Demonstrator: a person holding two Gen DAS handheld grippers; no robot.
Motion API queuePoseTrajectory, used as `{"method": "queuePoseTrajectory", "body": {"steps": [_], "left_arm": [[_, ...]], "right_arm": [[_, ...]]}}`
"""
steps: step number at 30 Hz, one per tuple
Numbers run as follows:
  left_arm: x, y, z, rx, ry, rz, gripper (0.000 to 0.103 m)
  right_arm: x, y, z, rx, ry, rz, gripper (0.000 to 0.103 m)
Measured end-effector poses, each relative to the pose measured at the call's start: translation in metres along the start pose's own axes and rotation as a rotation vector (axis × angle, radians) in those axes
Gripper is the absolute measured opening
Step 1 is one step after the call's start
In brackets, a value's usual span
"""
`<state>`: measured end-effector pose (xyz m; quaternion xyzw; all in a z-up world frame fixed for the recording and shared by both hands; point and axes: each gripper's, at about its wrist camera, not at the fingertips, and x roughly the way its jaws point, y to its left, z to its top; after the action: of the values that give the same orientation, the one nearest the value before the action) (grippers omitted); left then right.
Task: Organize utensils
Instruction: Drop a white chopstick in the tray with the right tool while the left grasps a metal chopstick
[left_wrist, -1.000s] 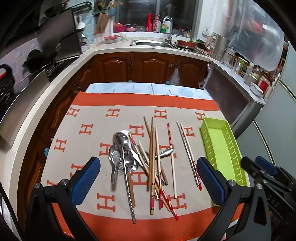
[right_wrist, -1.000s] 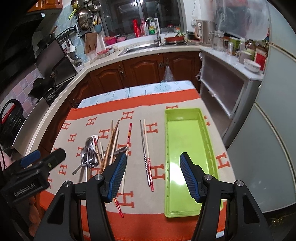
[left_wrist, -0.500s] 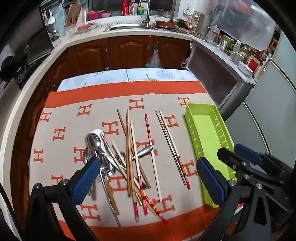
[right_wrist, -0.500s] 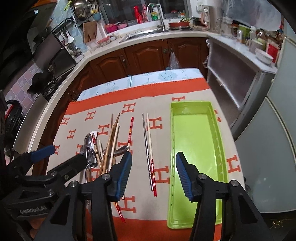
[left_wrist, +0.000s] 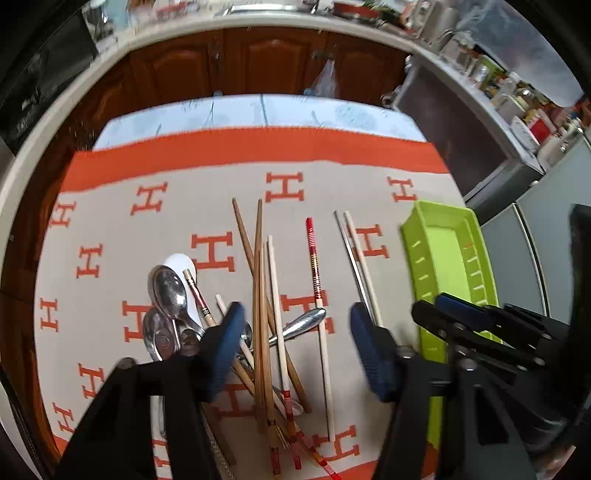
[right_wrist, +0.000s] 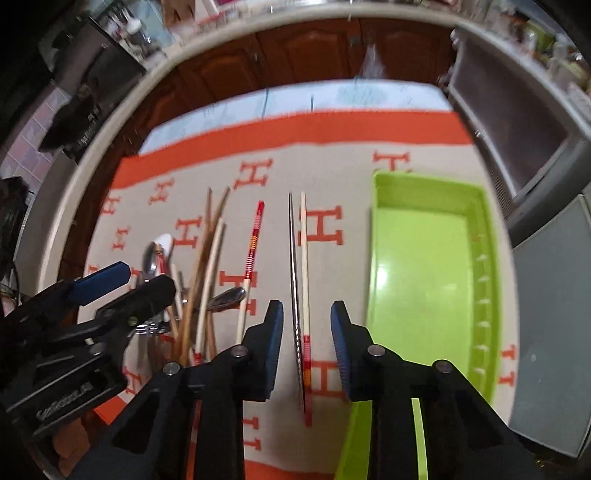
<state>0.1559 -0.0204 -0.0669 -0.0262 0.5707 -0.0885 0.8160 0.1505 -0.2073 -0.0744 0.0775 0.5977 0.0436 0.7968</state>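
Note:
A heap of wooden chopsticks (left_wrist: 260, 317) and metal spoons (left_wrist: 168, 290) lies on the orange-and-beige cloth (left_wrist: 207, 184). My left gripper (left_wrist: 295, 317) hangs over the heap, its jaws closing, with the chopsticks between them and the pads apart from them. A metal-and-white chopstick pair (right_wrist: 299, 280) lies just left of the empty green tray (right_wrist: 424, 266). My right gripper (right_wrist: 306, 314) straddles that pair, jaws closing, pads clear of it. A red-striped chopstick (right_wrist: 253, 243) lies between the pair and the heap.
The cloth covers a table in a kitchen, with wooden cabinets (left_wrist: 258, 62) beyond its far edge and a grey shelf unit (right_wrist: 517, 140) to the right. The other gripper's black body (right_wrist: 74, 325) fills the lower left of the right wrist view.
Both grippers have dropped toward the table and tipped downward. Their jaws have narrowed. The left one now frames the chopstick heap, the right one the metal-and-white pair.

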Motion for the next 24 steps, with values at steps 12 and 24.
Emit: {"method": "queuePoseTrajectory", "body": {"steps": [12,24], "left_arm": [[0.03,0.021,0.007,-0.068,0.077,-0.024,0.04],[0.023,0.018,0.007,-0.068,0.063,-0.04,0.04]], "right_arm": [[0.116,0.009,0.043,-0.021,0.198,-0.044,0.008],[0.15,0.049,0.028,-0.087,0.23,-0.105,0.008]]}}
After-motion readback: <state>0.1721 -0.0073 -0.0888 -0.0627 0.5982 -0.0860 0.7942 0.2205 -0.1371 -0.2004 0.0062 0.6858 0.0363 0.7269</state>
